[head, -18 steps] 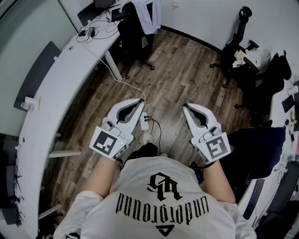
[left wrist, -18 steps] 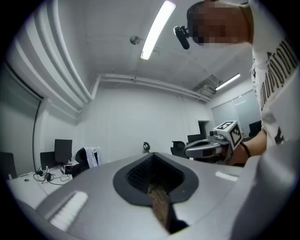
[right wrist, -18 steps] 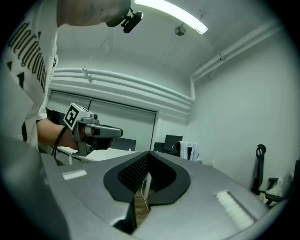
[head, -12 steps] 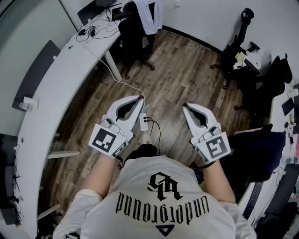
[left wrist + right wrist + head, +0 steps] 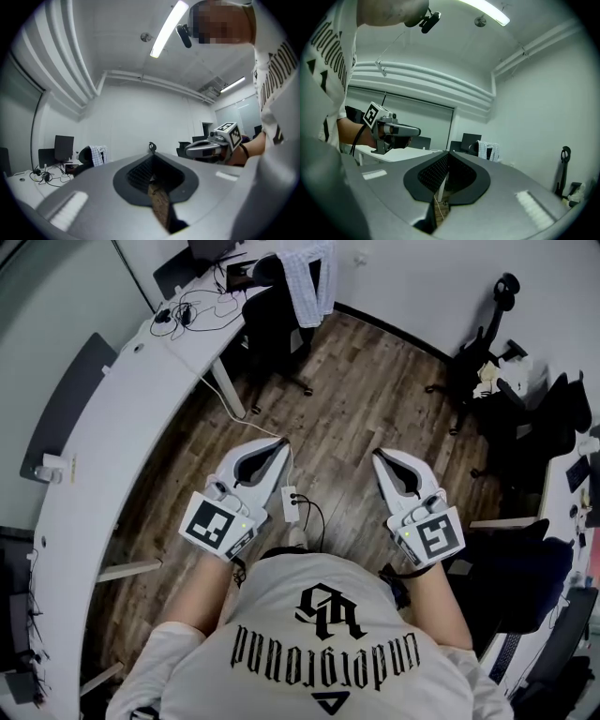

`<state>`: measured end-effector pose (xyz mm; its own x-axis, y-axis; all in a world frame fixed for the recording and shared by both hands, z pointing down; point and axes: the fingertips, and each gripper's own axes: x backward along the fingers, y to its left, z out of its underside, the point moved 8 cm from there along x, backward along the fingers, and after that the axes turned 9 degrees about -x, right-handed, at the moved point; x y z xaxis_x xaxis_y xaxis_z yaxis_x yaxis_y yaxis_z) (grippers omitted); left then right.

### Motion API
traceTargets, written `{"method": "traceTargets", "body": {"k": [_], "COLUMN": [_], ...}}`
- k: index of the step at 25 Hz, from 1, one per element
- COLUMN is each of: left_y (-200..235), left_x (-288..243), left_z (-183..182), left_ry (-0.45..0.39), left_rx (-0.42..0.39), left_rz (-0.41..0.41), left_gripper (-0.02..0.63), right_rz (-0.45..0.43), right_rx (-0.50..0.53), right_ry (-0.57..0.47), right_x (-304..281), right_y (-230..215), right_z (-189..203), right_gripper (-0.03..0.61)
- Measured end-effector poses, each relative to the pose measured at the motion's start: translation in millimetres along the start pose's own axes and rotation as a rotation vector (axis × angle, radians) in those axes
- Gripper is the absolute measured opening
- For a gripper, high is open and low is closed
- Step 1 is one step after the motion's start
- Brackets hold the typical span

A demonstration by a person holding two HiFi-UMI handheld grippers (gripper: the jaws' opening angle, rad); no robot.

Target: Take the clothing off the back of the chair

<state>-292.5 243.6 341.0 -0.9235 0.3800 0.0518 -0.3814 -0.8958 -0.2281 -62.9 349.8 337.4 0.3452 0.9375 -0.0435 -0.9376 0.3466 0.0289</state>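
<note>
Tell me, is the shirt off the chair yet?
Not yet. Done: nothing; the checked shirt hangs over the back of the black chair. In hand: nothing; the left gripper and right gripper are both shut and empty, far from the chair. Left: go over, grip the shirt, lift it off.

The person's white T-shirt (image 5: 319,652), at the bottom centre of the head view, carries the black gothic word "Underground", upside down to the camera. No other text is legible.
</note>
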Motion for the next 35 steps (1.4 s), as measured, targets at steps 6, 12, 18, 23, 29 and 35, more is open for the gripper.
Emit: {"method": "traceTargets", "body": {"k": [6, 12, 18, 23, 29, 35], "left_y": [45.7, 75.6, 98.6, 121.1, 142.8, 155.9], "left_x": [-22.2, -44.3, -79.9, -123.2, -200.1, -267.8], "left_z": [8.3, 22.2, 33.5, 43.9, 53.4, 65.7], "left_ry": [0.013, 0.037, 0.058, 0.080, 0.112, 0.176], "left_rx": [0.013, 0.008, -0.011, 0.014, 0.013, -0.015], "left_rz": [0.035, 0.029, -0.009, -0.056, -0.097, -0.171], "left_gripper": [0.050, 0.051, 0.051, 0.051, 0.051, 0.051], "right_rz": [0.023, 0.016, -0.030, -0.081, -0.136, -0.188], "right_rx": [0.018, 0.016, -0.001, -0.018, -0.023, -0.028], "right_ry": [0.014, 0.010, 0.004, 0.006, 0.007, -0.003], "right_x": [-46.1, -83.9, -121.8, -156.4, -188.4, -201.7], "right_y": [-21.6, -47.7, -94.8, -146.6, -228.2, -312.6], "right_z": [-6.4, -4.8, 4.5, 6.9, 5.0, -0.7], "right_gripper": [0.005, 0.005, 0.005, 0.005, 0.005, 0.005]}}
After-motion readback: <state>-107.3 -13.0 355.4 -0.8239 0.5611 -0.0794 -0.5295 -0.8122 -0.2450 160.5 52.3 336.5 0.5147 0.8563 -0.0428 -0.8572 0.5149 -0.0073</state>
